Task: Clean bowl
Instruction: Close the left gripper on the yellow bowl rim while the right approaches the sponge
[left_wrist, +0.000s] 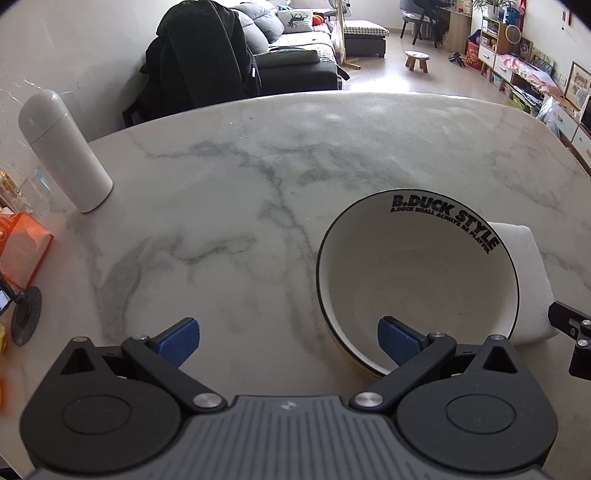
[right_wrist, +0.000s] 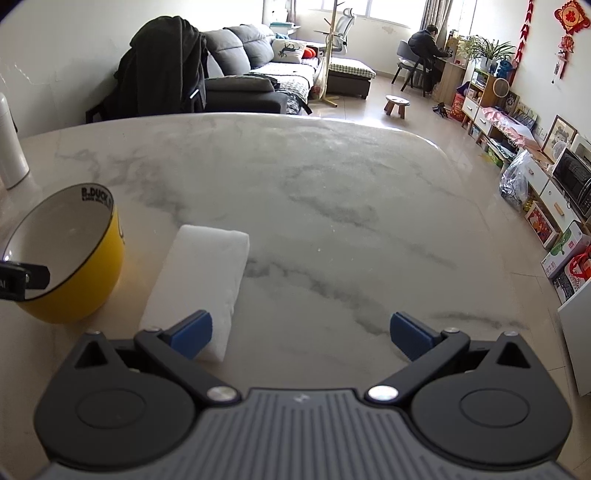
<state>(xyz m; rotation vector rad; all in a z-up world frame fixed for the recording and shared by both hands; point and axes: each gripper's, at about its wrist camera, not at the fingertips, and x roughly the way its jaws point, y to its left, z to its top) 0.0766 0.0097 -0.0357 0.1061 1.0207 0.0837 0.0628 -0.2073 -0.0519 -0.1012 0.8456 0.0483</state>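
A bowl (left_wrist: 417, 273), yellow outside and white inside with black lettering under its rim, stands on the marble table (left_wrist: 240, 184). A folded white cloth (left_wrist: 528, 273) lies just right of it. My left gripper (left_wrist: 288, 341) is open; its right pad hangs over the bowl's near rim, its left pad over bare table. In the right wrist view the bowl (right_wrist: 74, 266) is at the left and the cloth (right_wrist: 201, 280) runs lengthwise ahead. My right gripper (right_wrist: 301, 334) is open, with its left pad over the cloth's near end. Nothing is held.
A white cylindrical flask (left_wrist: 62, 151) stands at the table's far left, beside an orange box (left_wrist: 22, 251) and a clear glass (left_wrist: 37, 188). A chair draped with a dark coat (left_wrist: 203, 55) stands behind the table. A person (right_wrist: 424, 44) sits at a desk far off.
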